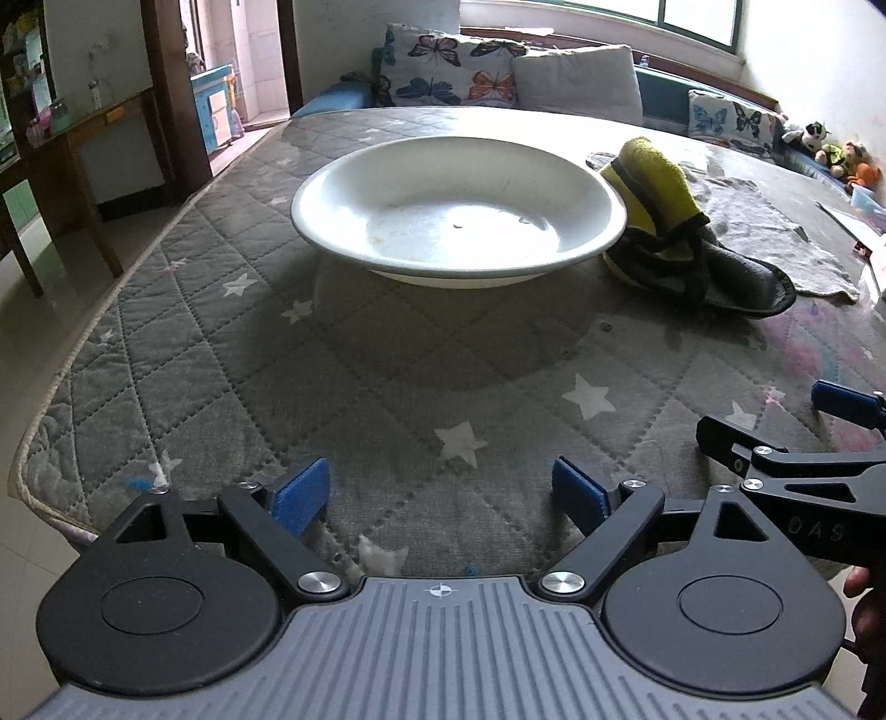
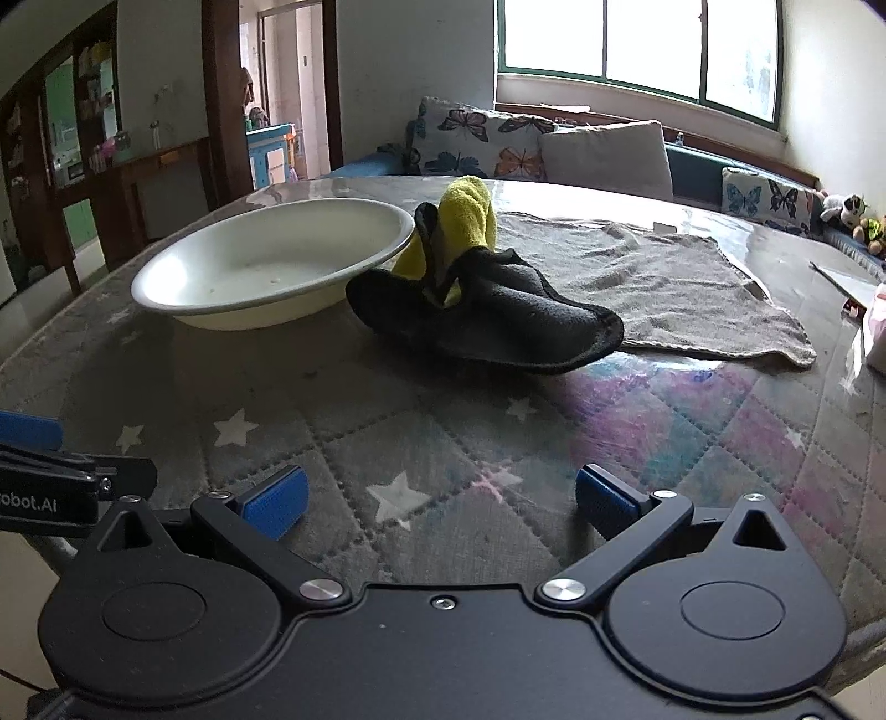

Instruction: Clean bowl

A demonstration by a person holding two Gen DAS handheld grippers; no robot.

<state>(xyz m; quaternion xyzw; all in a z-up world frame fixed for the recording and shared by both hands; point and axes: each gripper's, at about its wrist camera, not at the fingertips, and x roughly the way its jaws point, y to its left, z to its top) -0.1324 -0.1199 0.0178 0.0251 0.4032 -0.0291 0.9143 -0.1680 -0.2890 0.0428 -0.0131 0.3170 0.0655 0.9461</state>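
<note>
Both jaws gape above quilted star-patterned table cover (image 1: 387, 360) near window (image 2: 637, 44).

Surface: tabletop (image 1: 343, 354) under a grey quilted cover with white stars.
Ahead of the left fingers: white bowl (image 1: 458, 207), upright on the cover.
Ahead of the right fingers: yellow-and-black cloth (image 2: 476, 288), crumpled, touching the bowl's rim.
Beyond that: grey towel (image 2: 653, 277), flat, partly under the cloth.
</note>
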